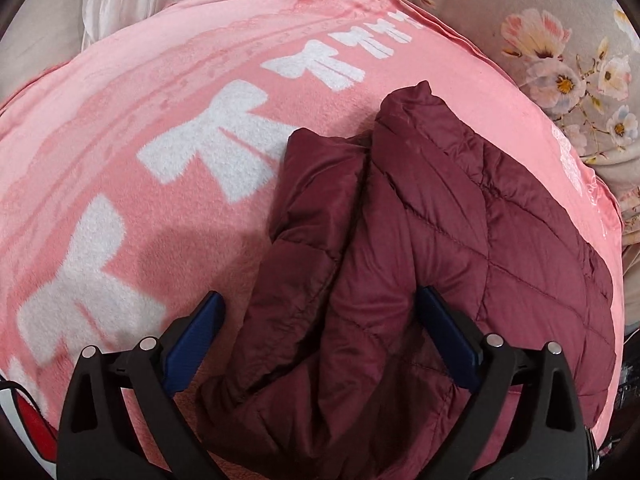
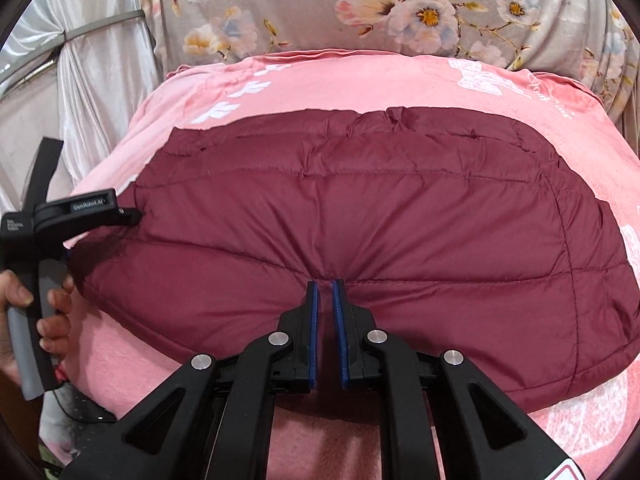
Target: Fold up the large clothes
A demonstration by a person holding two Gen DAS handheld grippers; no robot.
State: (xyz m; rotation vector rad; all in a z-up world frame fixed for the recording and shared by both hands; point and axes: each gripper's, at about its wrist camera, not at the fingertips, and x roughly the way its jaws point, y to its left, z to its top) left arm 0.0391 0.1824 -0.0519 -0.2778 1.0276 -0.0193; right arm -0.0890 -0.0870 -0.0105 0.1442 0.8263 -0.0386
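Observation:
A maroon quilted puffer jacket (image 1: 420, 240) lies folded on a pink blanket with white bows (image 1: 120, 128). My left gripper (image 1: 320, 304) is open, its blue fingers either side of the jacket's near folded edge. In the right wrist view the jacket (image 2: 360, 208) spreads wide across the blanket (image 2: 320, 80). My right gripper (image 2: 326, 286) is nearly closed, its tips pressed against the jacket's near edge where the fabric puckers; whether it pinches fabric is unclear. The left gripper's body (image 2: 72, 212), held by a hand, shows at the jacket's left end.
A floral grey sheet (image 2: 360, 8) lies behind the blanket. White satin curtain (image 2: 100, 80) hangs at the left. A red and white item (image 1: 24, 420) sits at the lower left of the left wrist view.

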